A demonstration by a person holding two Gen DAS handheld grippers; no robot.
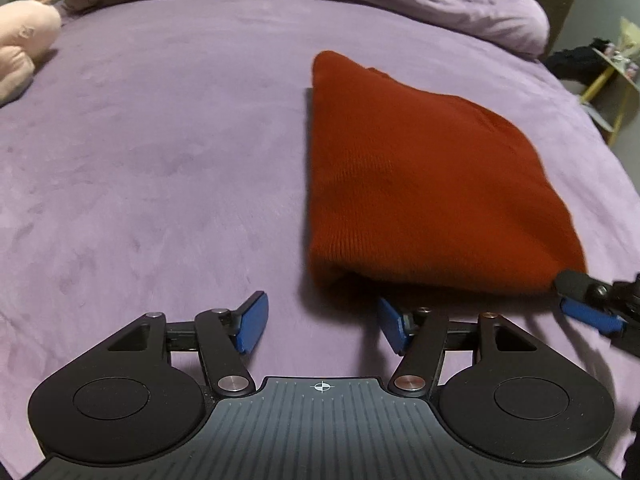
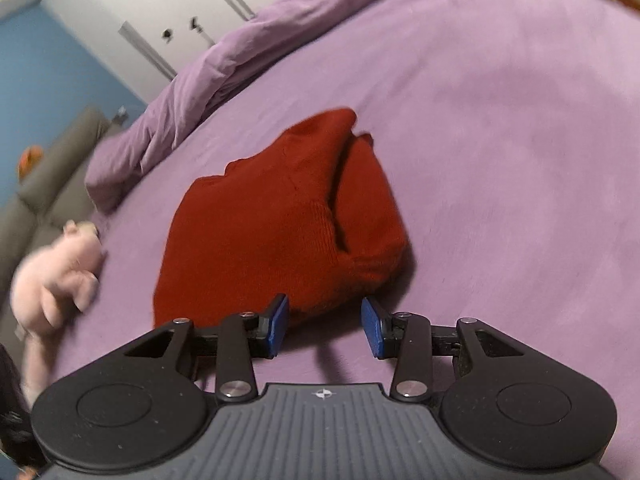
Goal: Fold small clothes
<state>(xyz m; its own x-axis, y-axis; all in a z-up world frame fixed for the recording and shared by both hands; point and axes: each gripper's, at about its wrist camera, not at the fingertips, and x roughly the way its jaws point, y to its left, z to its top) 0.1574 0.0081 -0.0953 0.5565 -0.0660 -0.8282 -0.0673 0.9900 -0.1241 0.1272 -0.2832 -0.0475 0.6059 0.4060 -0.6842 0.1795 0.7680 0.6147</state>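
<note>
The left gripper (image 1: 320,322) is held with jaws apart, nothing between its blue pads, just short of a folded red knit garment (image 1: 420,184) lying on the purple velvety bedspread (image 1: 160,140). The right gripper (image 2: 325,326) is likewise spread, empty. Only the right wrist view shows the garment's layered fold opening; a pink plush toy (image 2: 60,276) lies nearby.

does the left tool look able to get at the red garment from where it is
Probably yes: the left tool stands open right at the folded red garment's near edge on the purple bed, with nothing between them.
</note>
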